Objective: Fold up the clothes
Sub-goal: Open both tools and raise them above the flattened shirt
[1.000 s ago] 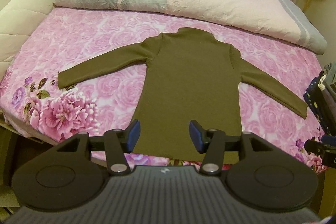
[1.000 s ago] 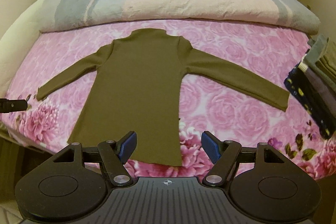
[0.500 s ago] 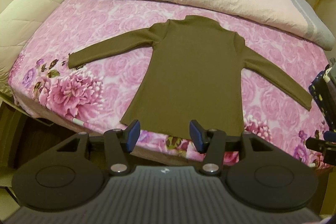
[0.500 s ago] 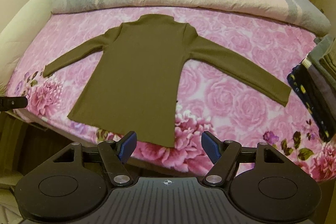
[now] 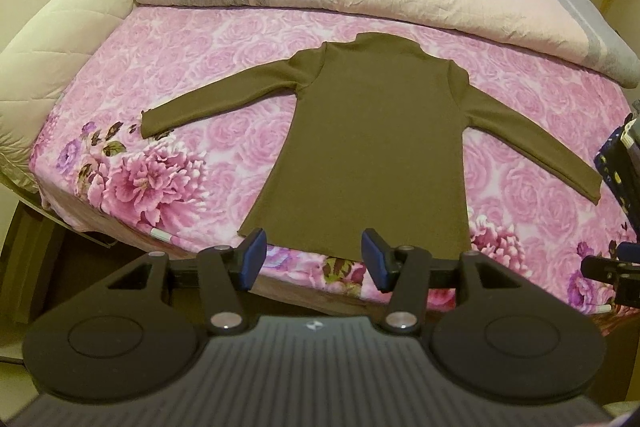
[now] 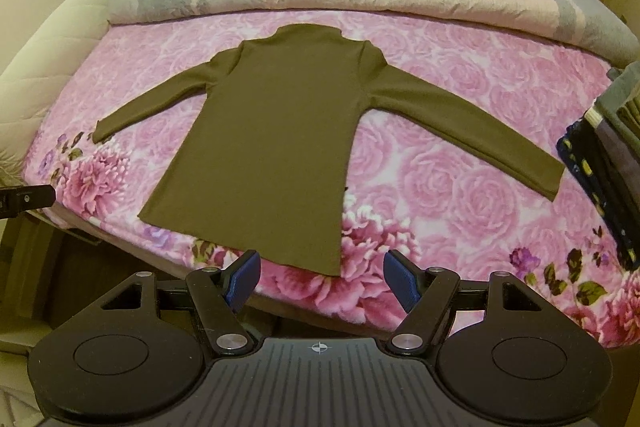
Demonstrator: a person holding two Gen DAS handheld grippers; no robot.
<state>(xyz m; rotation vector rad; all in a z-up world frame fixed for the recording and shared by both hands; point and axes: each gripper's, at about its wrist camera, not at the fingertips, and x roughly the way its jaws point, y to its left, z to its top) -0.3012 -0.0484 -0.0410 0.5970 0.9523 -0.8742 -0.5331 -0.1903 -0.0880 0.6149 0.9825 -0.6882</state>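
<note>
Hovering short of the bed [image 5: 120,75], left claw [image 5: 314,259] and right claw [image 6: 322,279] stand wide, empty. Olive top [image 5: 376,147] lies flat, unfolded. Risk: pinching one layer would likely bunch the hem.

Both the left gripper [image 5: 314,259] and right gripper [image 6: 320,281] have apparently drawn back from the shirt's [image 5: 376,147] hem.

Olive long-sleeved top [image 6: 272,147] lies flat, sleeves spread, on pink floral bedsheet [image 6: 460,163]. Right gripper [image 6: 320,277] hovers off the hem, jaws apart, empty. Folded clothes stack [image 6: 608,163] at right edge.
</note>
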